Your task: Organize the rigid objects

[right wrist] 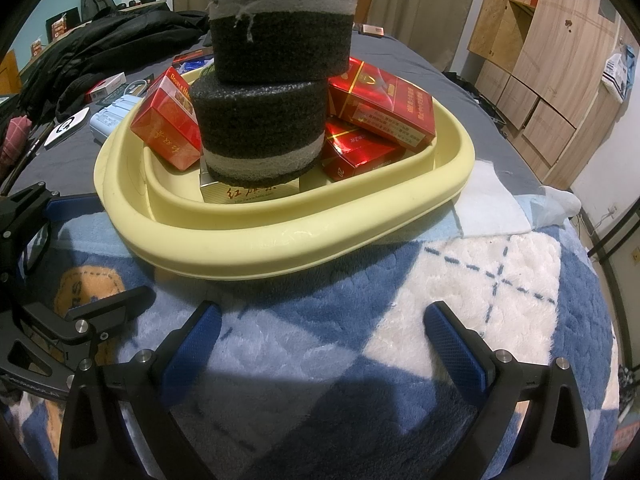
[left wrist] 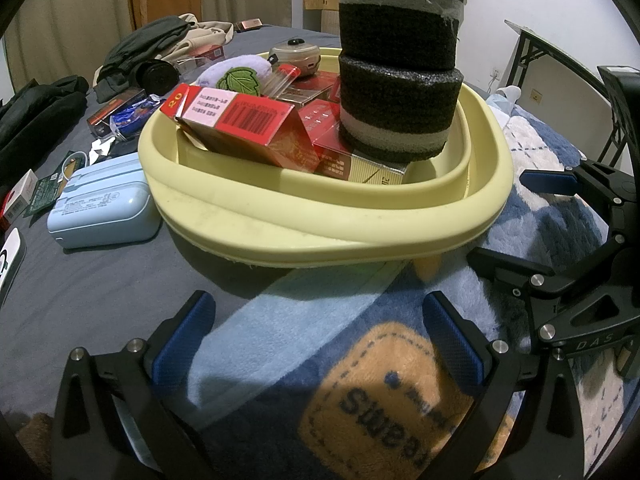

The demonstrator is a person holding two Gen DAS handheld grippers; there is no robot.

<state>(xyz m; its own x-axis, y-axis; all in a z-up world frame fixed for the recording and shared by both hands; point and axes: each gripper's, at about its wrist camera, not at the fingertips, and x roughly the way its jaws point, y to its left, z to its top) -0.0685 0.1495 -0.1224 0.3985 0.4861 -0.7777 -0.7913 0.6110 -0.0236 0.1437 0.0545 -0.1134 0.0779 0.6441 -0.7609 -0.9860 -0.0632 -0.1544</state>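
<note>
Both the left claw (left wrist: 316, 344) and right claw (right wrist: 320, 344) are open and empty, near the yellow basin (right wrist: 280, 240) holding two stacked foam discs (right wrist: 264, 120).

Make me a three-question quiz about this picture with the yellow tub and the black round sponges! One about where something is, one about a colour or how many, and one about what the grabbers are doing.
1. Where is the lower foam disc?
A. On the blanket
B. On a gold box inside the tub
C. Held in the jaws

2. How many foam discs are stacked?
A. Two
B. Four
C. One

3. How are the left gripper and right gripper?
A. Both shut on boxes
B. One open, one shut
C. Both open and empty

Answers: 1 B, it rests on the gold box in the yellow tub. 2 A, the upper foam disc sits on the lower one. 3 C, both sets of jaws stand apart over the blanket with nothing between them.
</note>
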